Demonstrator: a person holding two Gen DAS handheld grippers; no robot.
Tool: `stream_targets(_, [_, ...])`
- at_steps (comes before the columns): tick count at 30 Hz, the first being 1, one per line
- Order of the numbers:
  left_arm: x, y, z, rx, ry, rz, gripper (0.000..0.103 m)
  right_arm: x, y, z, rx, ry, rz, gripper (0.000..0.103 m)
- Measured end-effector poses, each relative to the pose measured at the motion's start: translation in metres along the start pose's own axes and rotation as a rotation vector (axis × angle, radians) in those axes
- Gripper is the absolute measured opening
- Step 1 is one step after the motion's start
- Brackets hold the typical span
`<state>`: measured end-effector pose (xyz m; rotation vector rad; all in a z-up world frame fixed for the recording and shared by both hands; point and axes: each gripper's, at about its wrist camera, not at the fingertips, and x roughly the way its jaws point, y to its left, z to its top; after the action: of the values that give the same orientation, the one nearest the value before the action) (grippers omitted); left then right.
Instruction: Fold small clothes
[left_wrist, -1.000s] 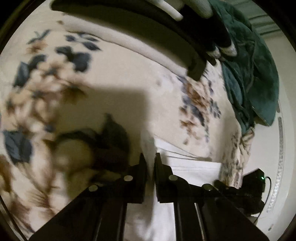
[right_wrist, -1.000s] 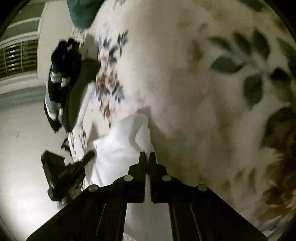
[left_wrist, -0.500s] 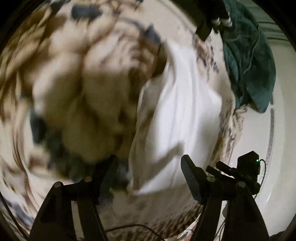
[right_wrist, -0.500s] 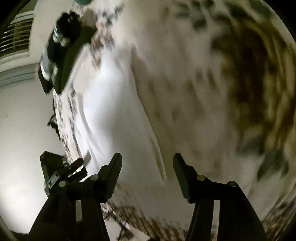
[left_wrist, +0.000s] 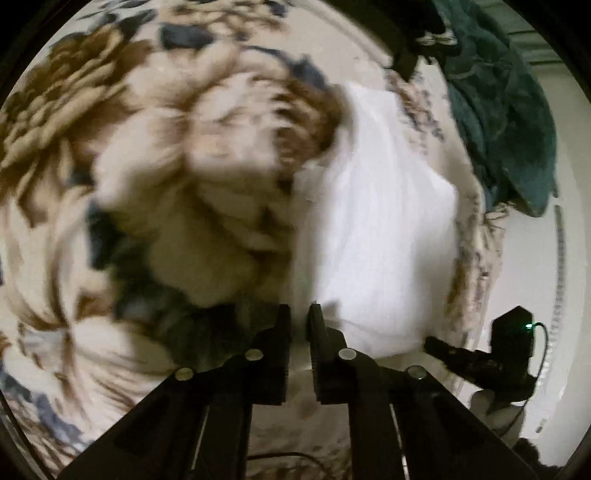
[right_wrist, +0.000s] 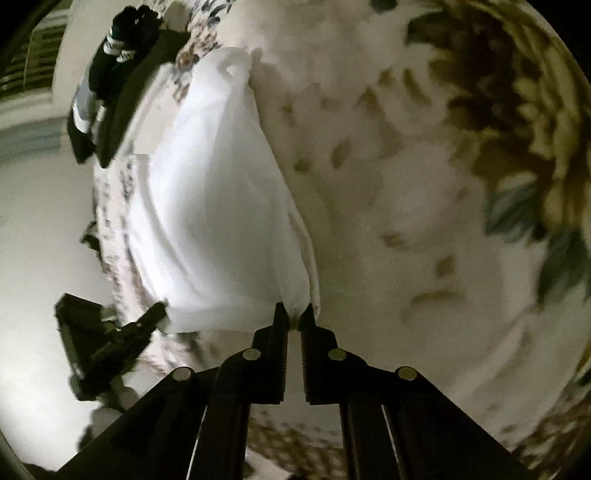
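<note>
Between the fingertips of the right gripper (right_wrist: 294, 314) sits a pinched corner of the white garment (right_wrist: 218, 206), the jaws drawn narrow on the bunched cloth, and the rest of the garment spreads away ahead of the fingers and to their left across the flowered blanket (right_wrist: 424, 229). Ahead of the left gripper (left_wrist: 300, 314) the same white garment (left_wrist: 373, 229) lies just beyond and to the right of the fingertips; the jaws stand narrow with a thin slit between them, and I cannot tell whether an edge of cloth is caught there, since the picture is smeared by motion. To do this fold well, I judge that both corners should be gripped firmly, lifted level and carried forward together so the near edge lands square on the far edge, with the cloth kept taut between the grippers so no crease forms. Beyond the garment, far ahead of the right fingers, a pile of dark clothes (right_wrist: 110, 74) rests at the blanket's edge, and a green cloth (left_wrist: 509, 122) lies far ahead and right of the left fingers. Whether the garment is already folded once is hard to make out, and its near edge is hidden behind the left fingers.
</note>
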<state>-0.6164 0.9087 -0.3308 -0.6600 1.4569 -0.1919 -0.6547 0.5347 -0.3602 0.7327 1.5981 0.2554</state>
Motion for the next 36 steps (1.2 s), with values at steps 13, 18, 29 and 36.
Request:
stream_targets(13, [0.028,-0.003,0.051,-0.068,0.014,-0.296,0.081,-0.01,-0.016,0.046,0.007,0.007,0.189,0.074])
stream_targets(18, [0.065,-0.021,0.059,-0.015,0.077,-0.296,0.081,0.035,-0.008,0.067,-0.021,0.057,0.296,0.074])
stream_targets(29, [0.014,-0.03,0.046,-0.008,-0.053,-0.294,0.017,0.03,0.043,0.056,-0.074,0.006,0.288,0.011])
stream_targets(36, [-0.041,-0.064,0.072,0.014,-0.097,-0.321,0.017,-0.03,0.111,0.069,-0.163,-0.037,0.259,0.01])
